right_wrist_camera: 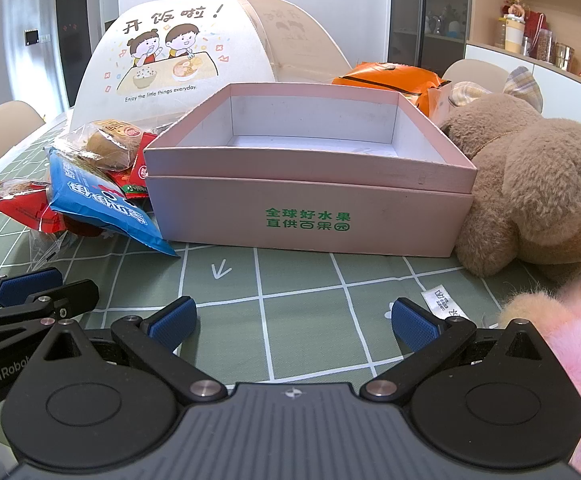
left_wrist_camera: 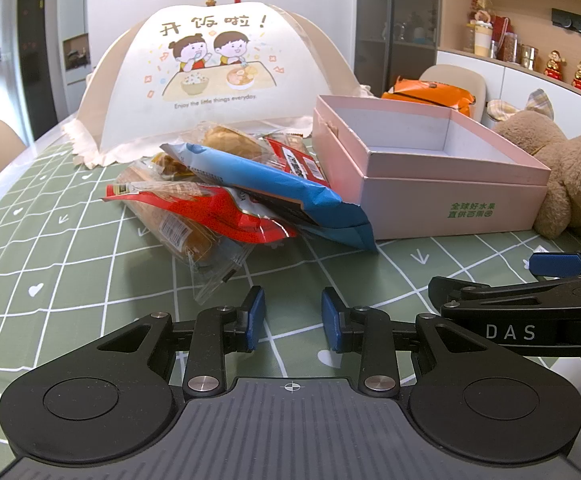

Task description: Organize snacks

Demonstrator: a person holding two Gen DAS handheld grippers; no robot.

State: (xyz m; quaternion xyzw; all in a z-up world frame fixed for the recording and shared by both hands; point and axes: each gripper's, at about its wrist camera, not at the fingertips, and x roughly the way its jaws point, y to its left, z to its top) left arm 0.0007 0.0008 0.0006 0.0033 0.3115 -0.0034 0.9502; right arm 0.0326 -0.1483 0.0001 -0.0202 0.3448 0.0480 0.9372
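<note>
Pink box [right_wrist_camera: 310,208] sits empty on your table [left_wrist_camera: 70,280], snack pile [left_wrist_camera: 234,192] touching its left side. Your left hand-held gripper [left_wrist_camera: 293,322] and right hand-held gripper [right_wrist_camera: 293,322] both hover released, grasping nothing.

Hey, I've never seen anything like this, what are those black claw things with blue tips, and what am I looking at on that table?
Those are two hand-held grippers a person carries, each with a camera looking along its fingers. One picture comes from the left gripper, the other from the right gripper. Both are open and hold nothing. On the green checked tablecloth lies a pile of snacks: a blue packet, a red packet and wrapped bread. Beside the pile stands an empty pink box. A brown plush toy sits by the box, and a mesh food cover stands behind.
</note>
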